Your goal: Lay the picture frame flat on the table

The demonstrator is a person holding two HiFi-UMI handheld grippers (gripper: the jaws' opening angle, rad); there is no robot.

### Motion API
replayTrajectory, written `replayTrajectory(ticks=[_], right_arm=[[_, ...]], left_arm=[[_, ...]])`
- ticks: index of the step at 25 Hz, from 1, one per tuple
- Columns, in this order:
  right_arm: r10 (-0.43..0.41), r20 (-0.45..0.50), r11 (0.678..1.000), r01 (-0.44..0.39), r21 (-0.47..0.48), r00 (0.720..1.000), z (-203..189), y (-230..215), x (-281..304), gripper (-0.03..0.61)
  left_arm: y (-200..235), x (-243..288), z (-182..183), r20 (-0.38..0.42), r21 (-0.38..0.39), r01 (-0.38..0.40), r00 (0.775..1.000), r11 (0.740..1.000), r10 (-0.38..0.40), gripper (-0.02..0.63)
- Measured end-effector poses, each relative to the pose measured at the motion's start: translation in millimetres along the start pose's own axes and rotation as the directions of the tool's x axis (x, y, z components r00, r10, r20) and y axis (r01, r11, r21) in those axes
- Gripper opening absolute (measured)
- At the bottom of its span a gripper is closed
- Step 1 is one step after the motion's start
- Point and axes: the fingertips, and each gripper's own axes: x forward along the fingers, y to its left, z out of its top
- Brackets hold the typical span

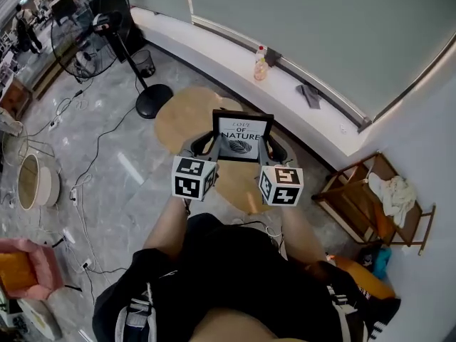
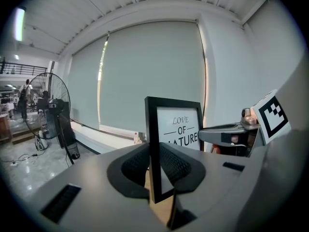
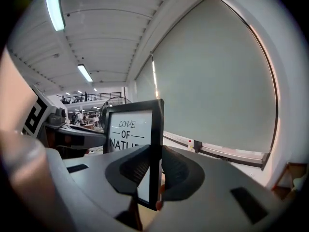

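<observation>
A black picture frame (image 1: 242,135) with a white print stands upright over the round wooden table (image 1: 184,114). My left gripper (image 1: 212,145) is shut on its left edge and my right gripper (image 1: 265,148) on its right edge. In the left gripper view the frame (image 2: 176,124) has its side bar pinched between the ribbed pads of my left gripper (image 2: 155,166), with the right gripper (image 2: 227,135) across from it. In the right gripper view the frame (image 3: 129,127) is clamped at its edge by my right gripper (image 3: 155,170). Whether the frame's bottom touches the table is hidden.
A standing fan (image 1: 89,27) is at the far left on the floor. A bottle (image 1: 261,64) sits on the window ledge (image 1: 214,55) behind the table. A wooden chair (image 1: 370,199) with cloth stands to the right, and a pink seat (image 1: 25,266) and a round basket (image 1: 35,182) to the left.
</observation>
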Motion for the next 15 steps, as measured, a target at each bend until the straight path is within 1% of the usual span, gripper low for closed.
replayTrajectory(ticks=[5, 8, 11, 15], right_arm=[[-0.09, -0.033, 0.995, 0.091, 0.039, 0.995, -6, -30, 22, 0.091], [-0.147, -0.068, 0.985, 0.152, 0.076, 0.987, -16, -45, 38, 0.092], [-0.223, -0.085, 0.966, 0.232, 0.118, 0.971, -22, -60, 57, 0.092], [-0.319, -0.108, 0.925, 0.334, 0.181, 0.942, -26, -69, 87, 0.092]], left_arm=[[3, 50, 4, -0.026, 0.008, 0.077, 0.997, 0.997, -0.077, 0.078], [8, 84, 7, -0.05, 0.041, 0.144, 0.989, 0.989, -0.142, 0.078], [13, 116, 6, -0.074, 0.065, 0.234, 0.971, 0.97, -0.229, 0.078], [33, 156, 8, -0.112, 0.086, 0.349, 0.934, 0.933, -0.339, 0.078]])
